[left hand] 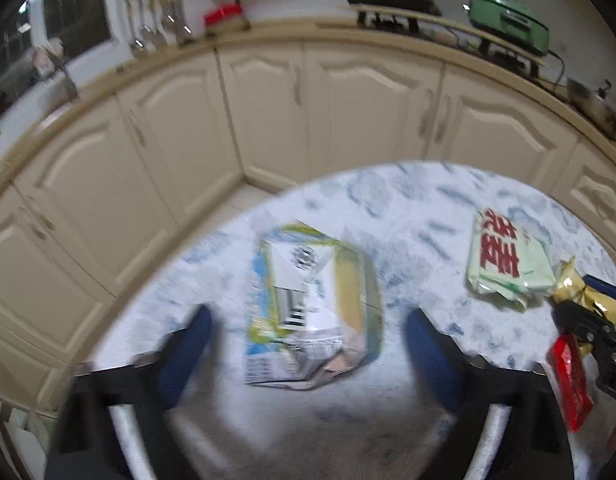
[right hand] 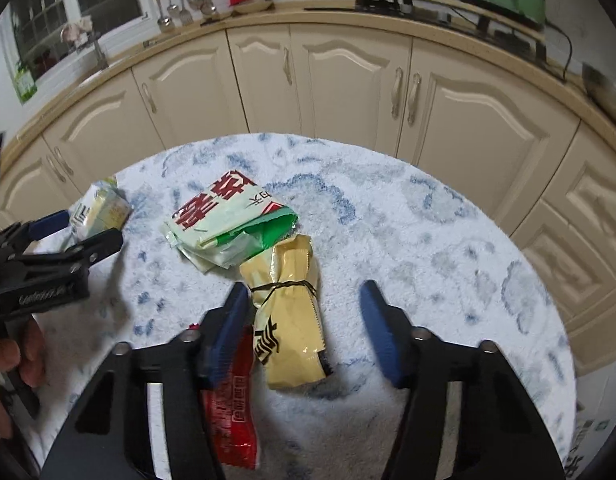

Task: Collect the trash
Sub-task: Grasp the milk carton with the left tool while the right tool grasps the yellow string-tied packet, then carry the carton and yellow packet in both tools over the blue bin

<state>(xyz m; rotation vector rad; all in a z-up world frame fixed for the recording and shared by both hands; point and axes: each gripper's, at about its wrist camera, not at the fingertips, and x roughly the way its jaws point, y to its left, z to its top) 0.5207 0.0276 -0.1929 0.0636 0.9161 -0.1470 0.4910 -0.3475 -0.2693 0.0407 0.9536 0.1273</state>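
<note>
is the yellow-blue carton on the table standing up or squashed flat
Squashed flat. The carton lies on its side on the table, walls crumpled and its near end torn open, between the left gripper's spread fingers, untouched.

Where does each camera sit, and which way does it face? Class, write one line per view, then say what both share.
Left wrist: rides on the left tongs, angled down at a flattened carton on the round table; both blue fingers show.
Right wrist: rides on the right tongs, angled down at a gold wrapper; its fingers and a hand show.
Shared: green-and-white bag, red wrapper, cream cabinets.
</note>
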